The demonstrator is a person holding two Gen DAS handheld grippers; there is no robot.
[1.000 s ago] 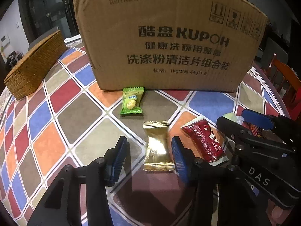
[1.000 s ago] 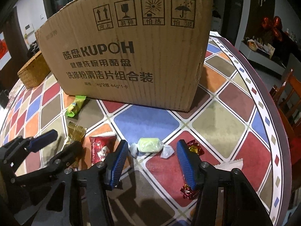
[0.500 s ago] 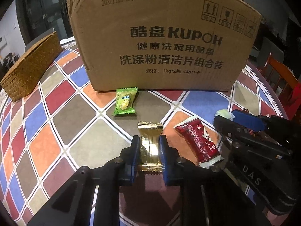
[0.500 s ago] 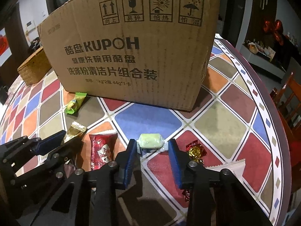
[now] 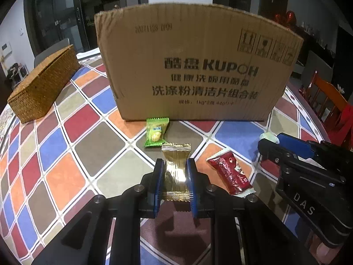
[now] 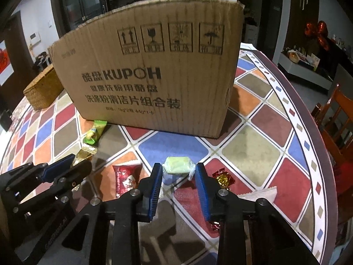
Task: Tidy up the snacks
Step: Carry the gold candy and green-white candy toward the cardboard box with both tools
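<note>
Left wrist view: the left tongs (image 5: 175, 170) are clamped tight on the gold candy packet (image 5: 176, 167), blue pads pressing both its sides — it sits just above the checkered desk (image 5: 92, 137). Just beyond lies the green candy packet (image 5: 156, 132), right at the foot of the cardboard box (image 5: 194, 66). A red sachet (image 5: 230, 176) lies flat to the right, and the right tongs show at the edge. A wicker basket (image 5: 42, 88) sits far left.

Right wrist view: the right tongs (image 6: 178, 172) are drawn in narrow around the pale green wrapped sweet (image 6: 177, 165) — pads touching its twisted wrapper ends, holding it. A red-and-gold foil candy (image 6: 222, 177) lies just right; a white packet (image 6: 260, 195) sits near the desk's edge.
</note>
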